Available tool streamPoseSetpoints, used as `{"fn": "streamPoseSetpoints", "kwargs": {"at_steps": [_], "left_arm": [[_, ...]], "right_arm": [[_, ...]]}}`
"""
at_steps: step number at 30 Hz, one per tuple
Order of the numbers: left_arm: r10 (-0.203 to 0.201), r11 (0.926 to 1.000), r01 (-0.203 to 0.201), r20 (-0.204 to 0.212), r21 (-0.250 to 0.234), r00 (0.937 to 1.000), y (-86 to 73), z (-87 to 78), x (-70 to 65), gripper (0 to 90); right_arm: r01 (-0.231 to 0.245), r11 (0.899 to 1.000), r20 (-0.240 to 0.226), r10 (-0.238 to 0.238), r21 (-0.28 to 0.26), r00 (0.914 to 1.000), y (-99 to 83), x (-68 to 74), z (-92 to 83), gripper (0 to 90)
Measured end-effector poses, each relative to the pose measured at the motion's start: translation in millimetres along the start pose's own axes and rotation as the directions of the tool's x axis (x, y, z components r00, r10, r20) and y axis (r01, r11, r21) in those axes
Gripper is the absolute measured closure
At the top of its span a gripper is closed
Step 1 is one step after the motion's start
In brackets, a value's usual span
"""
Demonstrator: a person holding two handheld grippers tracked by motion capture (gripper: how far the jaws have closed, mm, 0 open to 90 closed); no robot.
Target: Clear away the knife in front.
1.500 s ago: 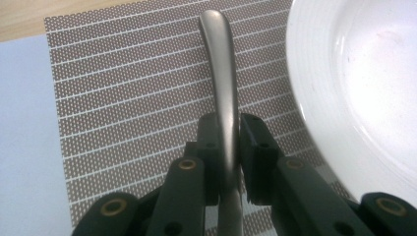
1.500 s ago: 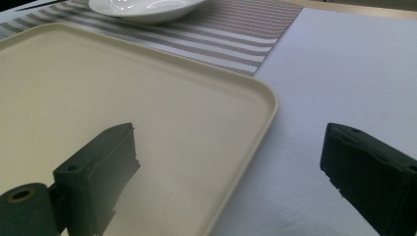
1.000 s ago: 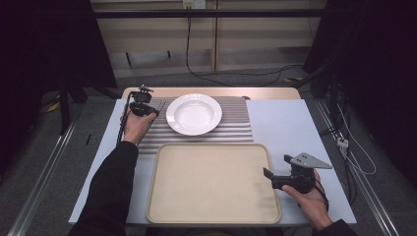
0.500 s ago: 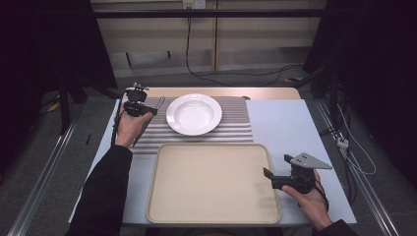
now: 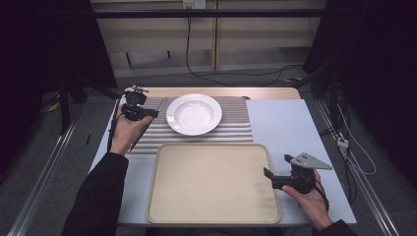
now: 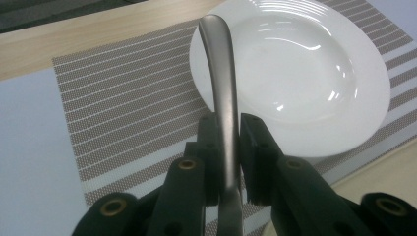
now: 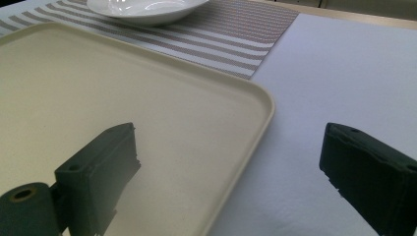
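My left gripper (image 5: 150,112) hovers over the left part of the striped placemat (image 5: 231,129), shut on a metal utensil (image 5: 161,103). The utensil's far end looks like fork tines beside the white plate (image 5: 193,114). In the left gripper view the two jaws of the left gripper (image 6: 228,130) pinch the utensil's smooth shaft (image 6: 220,64), which rises in front of the plate (image 6: 300,69). My right gripper (image 5: 271,178) rests at the right edge of the beige tray (image 5: 206,187), open. In the right gripper view the right gripper (image 7: 231,167) has its jaws wide apart, one over the tray (image 7: 98,98).
A pale blue table cover (image 5: 290,128) lies bare to the right of the placemat and tray. The wooden table edge (image 5: 231,91) runs along the back. A rail (image 5: 44,182) and cables lie on the floor around the table.
My left gripper has shifted a little to the left and toward the person, carrying the utensil. The right gripper has stayed where it was.
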State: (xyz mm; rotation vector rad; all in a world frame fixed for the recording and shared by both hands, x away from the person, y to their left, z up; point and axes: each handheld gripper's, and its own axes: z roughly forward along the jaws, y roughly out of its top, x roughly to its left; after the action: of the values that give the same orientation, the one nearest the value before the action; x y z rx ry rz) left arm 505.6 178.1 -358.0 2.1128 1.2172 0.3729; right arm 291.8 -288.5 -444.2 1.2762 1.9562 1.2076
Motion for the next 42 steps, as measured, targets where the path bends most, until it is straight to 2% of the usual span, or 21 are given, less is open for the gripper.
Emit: {"fn": "streamPoseSetpoints", "kwargs": {"at_steps": [2,5,12,20,27,29,31,42], "left_arm": [[0.001,1.0,-0.001,0.002,-0.002,1.0,-2.7,-0.1,-3.1,79.9],[0.023,0.9997,-0.023,0.002,0.005,0.9997,-5.9,-0.4,-7.5,79.9],[0.027,0.9996,-0.027,0.013,-0.003,0.9996,-12.8,-3.1,-16.7,79.9],[0.059,0.9981,-0.06,0.025,0.015,0.9979,-21.7,-4.9,-31.1,79.9],[0.062,0.9979,-0.063,0.046,0.016,0.997,-27.7,-6.3,-44.9,79.9],[0.059,0.9979,-0.06,0.037,0.025,0.9976,-29.3,-6.5,-48.8,79.9],[0.073,0.9968,-0.074,0.029,0.029,0.9969,-31.1,-6.4,-51.9,79.9],[0.092,0.995,-0.093,0.049,0.035,0.9946,-43.5,-7.5,-70.7,79.8]], "right_arm": [[0.002,1.0,0.0,-0.002,0.0,1.0,0.0,0.2,0.0,7.5],[-0.001,1.0,0.0,0.001,0.0,1.0,-0.1,-0.2,-0.2,7.5],[-0.001,1.0,0.001,0.001,-0.001,1.0,0.0,-0.5,0.0,7.5],[-0.003,1.0,0.0,0.003,0.001,1.0,-0.1,-0.6,0.0,7.5],[-0.002,1.0,0.001,0.002,0.0,1.0,0.0,-0.5,-0.1,7.5],[-0.002,1.0,0.0,0.002,-0.001,1.0,0.0,-0.5,0.1,7.5],[-0.003,1.0,0.0,0.003,0.0,1.0,0.0,-0.5,0.3,7.5],[-0.003,1.0,0.0,0.003,0.002,1.0,-0.1,-0.6,0.6,7.5]]}}
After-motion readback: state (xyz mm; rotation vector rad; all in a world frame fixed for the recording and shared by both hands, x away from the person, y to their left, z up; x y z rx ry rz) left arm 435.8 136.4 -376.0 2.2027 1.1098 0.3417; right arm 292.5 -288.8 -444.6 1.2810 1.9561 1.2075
